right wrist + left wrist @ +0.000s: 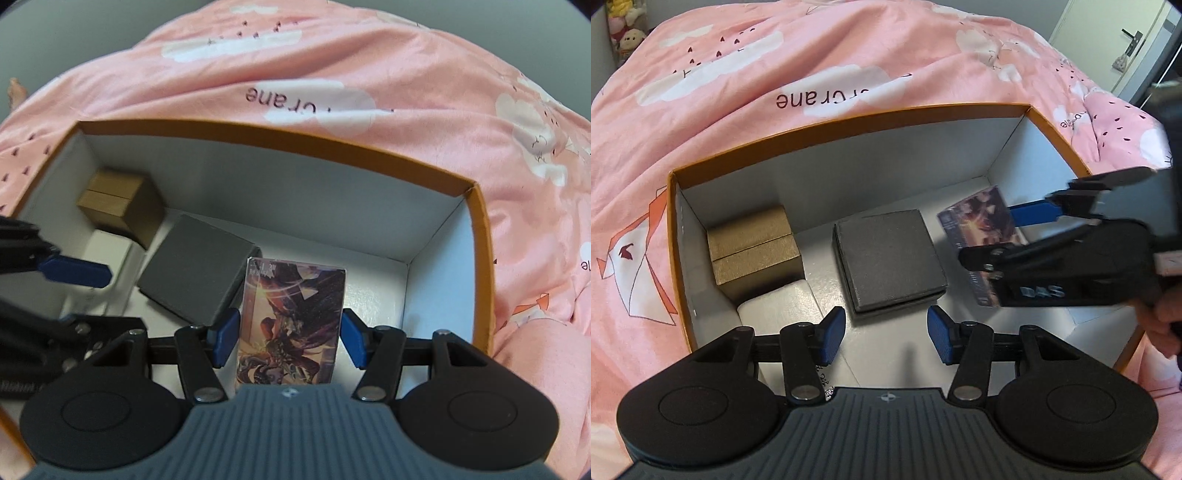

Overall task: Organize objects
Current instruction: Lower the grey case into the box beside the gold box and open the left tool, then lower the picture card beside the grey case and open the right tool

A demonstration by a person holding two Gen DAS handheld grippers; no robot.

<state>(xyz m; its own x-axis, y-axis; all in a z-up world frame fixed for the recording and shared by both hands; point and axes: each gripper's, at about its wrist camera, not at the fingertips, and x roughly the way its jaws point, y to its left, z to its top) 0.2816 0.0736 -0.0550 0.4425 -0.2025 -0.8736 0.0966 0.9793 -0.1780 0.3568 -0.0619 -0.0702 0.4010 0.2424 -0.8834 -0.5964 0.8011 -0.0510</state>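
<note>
An open orange-rimmed box [849, 122] with a white inside lies on a pink bedspread. Inside it a gold box [753, 243] sits in the far left corner, with a white box [775, 306] in front of it. A dark grey square box [890, 254] lies flat in the middle. My left gripper [886, 336] hangs open just short of the grey box, nothing between its pads. My right gripper [289, 339] is shut on an illustrated card pack [291, 317], held upright over the right part of the box floor, beside the grey box [195, 269].
The pink bedspread [775, 55] surrounds the orange box on all sides. Plush toys [624, 29] sit at the far left, and a door [1134, 40] stands at the far right. A person's hand [1163, 321] grips the right tool at the box's right edge.
</note>
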